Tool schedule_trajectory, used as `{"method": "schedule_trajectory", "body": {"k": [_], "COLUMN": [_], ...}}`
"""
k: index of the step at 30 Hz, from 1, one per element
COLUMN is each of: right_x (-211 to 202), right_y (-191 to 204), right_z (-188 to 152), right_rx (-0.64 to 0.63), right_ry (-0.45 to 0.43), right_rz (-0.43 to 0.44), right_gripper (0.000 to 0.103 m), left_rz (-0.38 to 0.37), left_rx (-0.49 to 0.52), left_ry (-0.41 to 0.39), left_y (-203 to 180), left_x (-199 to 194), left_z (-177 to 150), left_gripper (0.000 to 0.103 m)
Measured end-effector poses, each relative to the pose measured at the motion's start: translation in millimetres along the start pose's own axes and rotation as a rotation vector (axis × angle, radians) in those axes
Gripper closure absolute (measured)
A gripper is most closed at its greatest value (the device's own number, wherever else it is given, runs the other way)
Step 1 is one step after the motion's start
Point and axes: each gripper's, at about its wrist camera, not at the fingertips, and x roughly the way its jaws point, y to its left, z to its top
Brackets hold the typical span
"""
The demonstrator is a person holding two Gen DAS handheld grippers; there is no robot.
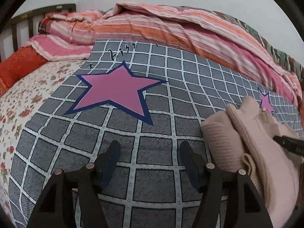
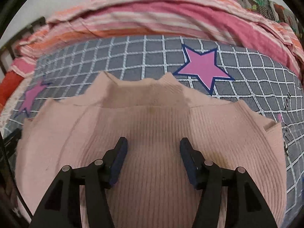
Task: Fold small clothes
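Note:
A pale pink ribbed knit sweater (image 2: 152, 133) lies folded on the grey checked sheet (image 2: 133, 57), its collar pointing away from me. My right gripper (image 2: 153, 148) is open and empty, hovering over the middle of the sweater. In the left wrist view the sweater (image 1: 247, 136) sits at the right. My left gripper (image 1: 150, 152) is open and empty over bare sheet (image 1: 152, 98), to the left of the sweater. A dark finger of the right gripper (image 1: 288, 144) shows over the sweater at the right edge.
A striped pink and orange quilt (image 1: 161, 24) is heaped along the far side of the bed. A floral sheet (image 1: 28, 102), a red pillow (image 1: 17, 68) and a dark headboard (image 1: 28, 19) are at the left. Large pink stars (image 1: 115, 89) are printed on the grey sheet.

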Motion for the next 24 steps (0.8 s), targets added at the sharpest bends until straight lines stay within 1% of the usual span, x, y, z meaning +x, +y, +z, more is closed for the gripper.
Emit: {"method": "schedule_trajectory", "body": {"k": [1,4,6,9,14,17,24], "right_x": [3.6,14.4,18.3,23.6,22.8,21.9,14.3], "right_y": [1.6,1.2,1.9,4.1,4.5,4.4,4.7], "right_z": [2.9,12.1,15.2,17.8,16.6,15.7,13.3], "right_rx": [-0.007,-0.004,-0.01,-0.009,-0.008,-0.008,-0.003], "right_ry": [0.009,0.026,0.019,0.0,-0.018,-0.022,0.019], "right_rz": [-0.008,-0.011,-0.016,-0.031,-0.028,-0.03,-0.014], "right_gripper": [0.047,0.046,0.045,0.044,0.044,0.044,0.044], "left_rz": [-0.002,-0.012,-0.038,-0.046,-0.036,-0.041,-0.072], "left_rx": [0.013,0.029,0.024,0.023,0.055,0.055,0.038], "left_ry": [-0.006,-0.022,-0.023,-0.029,-0.022,-0.021,-0.025], "left_y": [-1.1,-1.5,2.1,1.6,-4.5,-4.0,0.5], "left_x": [1.2,-0.3,-0.2,-1.7,2.3,2.4,1.4], "left_z": [-1.0,-3.9,-3.8,-5.1,-5.2,-5.1,-5.2], "left_gripper": [0.035,0.034,0.033,0.033,0.03,0.03,0.03]}}
